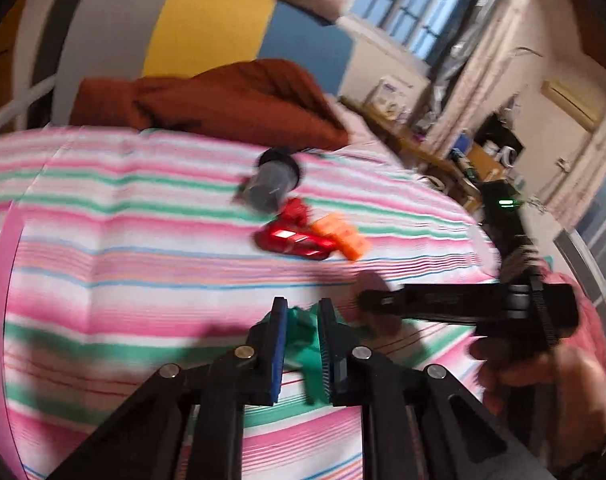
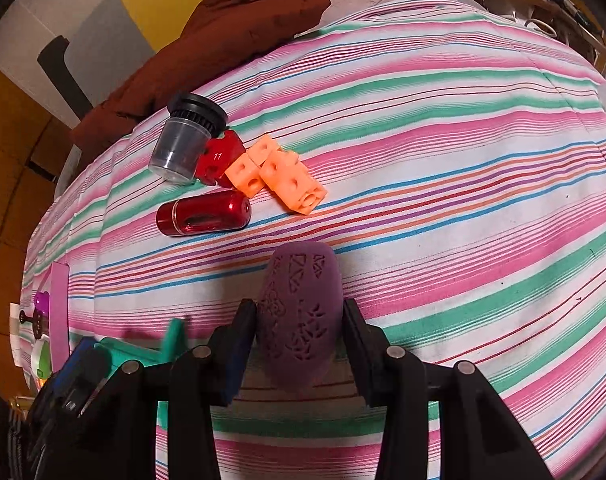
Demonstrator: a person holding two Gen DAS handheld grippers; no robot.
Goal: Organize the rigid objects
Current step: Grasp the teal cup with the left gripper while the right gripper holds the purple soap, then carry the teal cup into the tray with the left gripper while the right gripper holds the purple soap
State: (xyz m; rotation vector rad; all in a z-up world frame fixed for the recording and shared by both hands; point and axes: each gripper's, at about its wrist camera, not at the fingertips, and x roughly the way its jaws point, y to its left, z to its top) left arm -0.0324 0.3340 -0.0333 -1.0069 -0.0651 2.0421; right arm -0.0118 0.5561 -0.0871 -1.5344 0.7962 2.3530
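Between the right claw's pads: right claw (image 2: 301, 316) is clamped on a purple patterned egg-shaped piece (image 2: 301, 308), gripped at its wider middle, its nose pointing forward over the bed.
Left claw: left claw (image 1: 301, 312) is pinched on a green plastic piece (image 1: 305, 344); the shape is blurred, so I cannot name it.
Surface: striped bedsheet (image 2: 443, 128), soft and rumpled, so anything round may roll once let go.
Cluster ahead: red metallic capsule (image 2: 203, 214) lying on its side, nearest; beyond it orange linked cubes (image 2: 283, 172), a red block marked 11 (image 2: 219, 156), and a clear cup with a black ribbed cap (image 2: 189, 136) tipped over, all touching or just beside one another.
Step in hand: likely carrying both pieces to join that group.
Doing it well: lower the egg just beside the capsule, long side down across a stripe fold, release slowly; keep the two claws apart.
Far edge: brown quilted jacket (image 2: 239, 20), well behind the group.
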